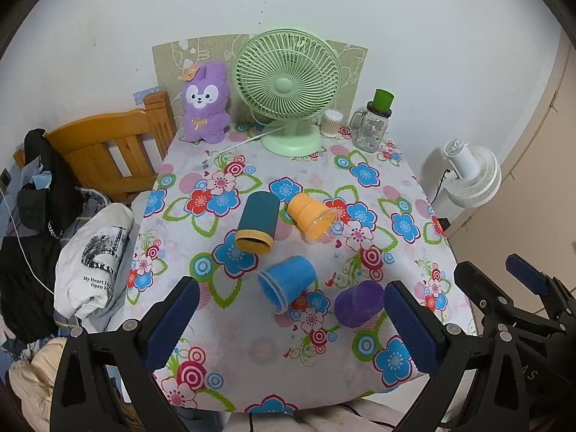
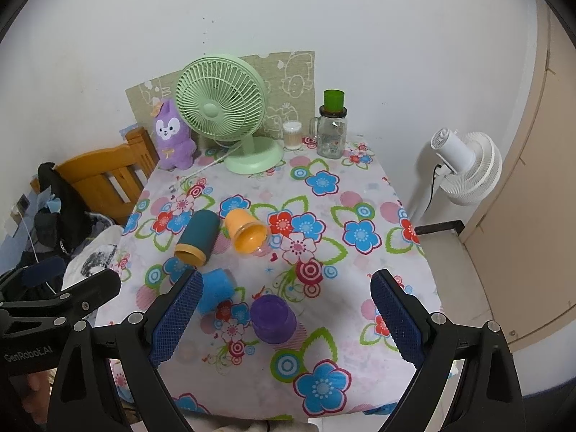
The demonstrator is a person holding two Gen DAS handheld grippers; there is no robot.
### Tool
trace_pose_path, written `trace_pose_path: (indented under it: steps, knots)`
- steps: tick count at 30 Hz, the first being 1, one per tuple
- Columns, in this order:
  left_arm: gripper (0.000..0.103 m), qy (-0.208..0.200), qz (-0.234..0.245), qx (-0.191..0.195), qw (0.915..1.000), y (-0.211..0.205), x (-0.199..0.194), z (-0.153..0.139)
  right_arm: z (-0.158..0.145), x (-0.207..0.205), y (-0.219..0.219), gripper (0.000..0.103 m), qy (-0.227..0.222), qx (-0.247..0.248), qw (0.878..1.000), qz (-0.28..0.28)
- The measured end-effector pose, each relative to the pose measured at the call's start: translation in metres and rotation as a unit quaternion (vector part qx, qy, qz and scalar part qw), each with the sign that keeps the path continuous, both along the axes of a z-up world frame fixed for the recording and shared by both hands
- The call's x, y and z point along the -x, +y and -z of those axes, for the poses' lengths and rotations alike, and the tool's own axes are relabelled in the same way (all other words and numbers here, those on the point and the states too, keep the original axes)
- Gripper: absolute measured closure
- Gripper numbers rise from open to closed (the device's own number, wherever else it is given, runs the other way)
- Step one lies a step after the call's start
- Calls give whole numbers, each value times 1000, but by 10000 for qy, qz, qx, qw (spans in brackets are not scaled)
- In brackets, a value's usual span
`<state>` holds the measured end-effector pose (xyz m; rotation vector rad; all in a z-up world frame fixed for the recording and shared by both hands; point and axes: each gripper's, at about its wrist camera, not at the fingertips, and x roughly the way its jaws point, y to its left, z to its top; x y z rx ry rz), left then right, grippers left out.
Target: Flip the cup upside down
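Observation:
Several cups sit on the floral table. A dark teal cup point(image 1: 257, 222) point(image 2: 199, 237), an orange cup point(image 1: 312, 216) point(image 2: 246, 232) and a blue cup point(image 1: 288, 281) point(image 2: 215, 289) lie on their sides. A purple cup point(image 1: 358, 302) point(image 2: 273, 318) stands upside down near the front. My left gripper point(image 1: 289, 327) is open and empty, above the table's near edge, with the blue cup ahead and the purple cup by its right finger. My right gripper point(image 2: 284, 318) is open and empty, with the purple cup between its fingers' lines.
At the back stand a green desk fan point(image 1: 288, 90) point(image 2: 226, 108), a purple plush point(image 1: 205, 102), a cotton-swab jar point(image 1: 331, 122) and a glass jar with a green cup on top point(image 1: 374, 122) point(image 2: 333, 126). A wooden chair point(image 1: 108, 151) stands left, a white floor fan point(image 2: 464, 165) right.

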<state>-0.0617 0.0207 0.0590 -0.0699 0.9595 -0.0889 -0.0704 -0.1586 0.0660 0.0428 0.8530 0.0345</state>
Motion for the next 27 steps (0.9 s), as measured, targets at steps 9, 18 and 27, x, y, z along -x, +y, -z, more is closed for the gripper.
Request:
trace_pose_path:
  steps: [9,18,27]
  knots:
    - [0,-7,-92,9,10000,3,3,3,1,0,3,7,22,15,10000,-61]
    - [0,8,-84,10,10000,5,3,2,1,0,3,7,15,4,10000,-52]
    - [0,26,-65,19,10000,6,1,2,1,0,3,7,24,5,10000,-50]
